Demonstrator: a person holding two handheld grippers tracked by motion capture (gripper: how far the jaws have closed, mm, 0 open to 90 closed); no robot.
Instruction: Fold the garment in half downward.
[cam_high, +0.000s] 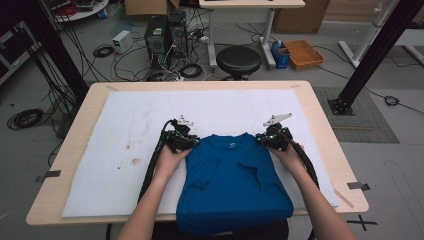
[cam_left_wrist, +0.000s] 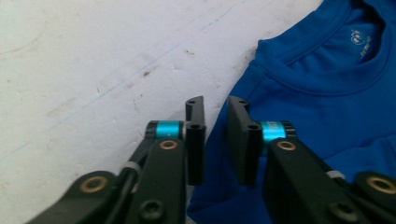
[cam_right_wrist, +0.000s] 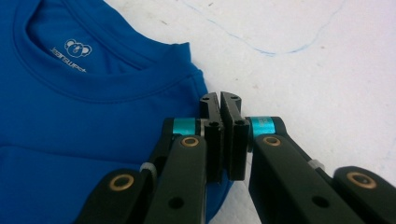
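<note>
Blue shirt (cam_high: 232, 182) folded on the white mat (cam_high: 125, 125), both grippers at its shoulder corners.

High view: the shirt's hem hangs past the mat's near edge and is cut off at the bottom of the frame; hands cover the grippers' jaws, so jaw state is unreadable there. Left gripper (cam_left_wrist: 215, 109) view: jaws straddle the shirt's left shoulder edge with a visible gap between them, not pinching the cloth yet as far as I can tell; the pads are hidden behind the jaws. Right gripper (cam_right_wrist: 219, 99) view: jaws are clamped nearly flush at the right shoulder edge, cloth appears nipped between them, contact itself hidden. Collar label print shows in the gripper views, too small to read.
</note>
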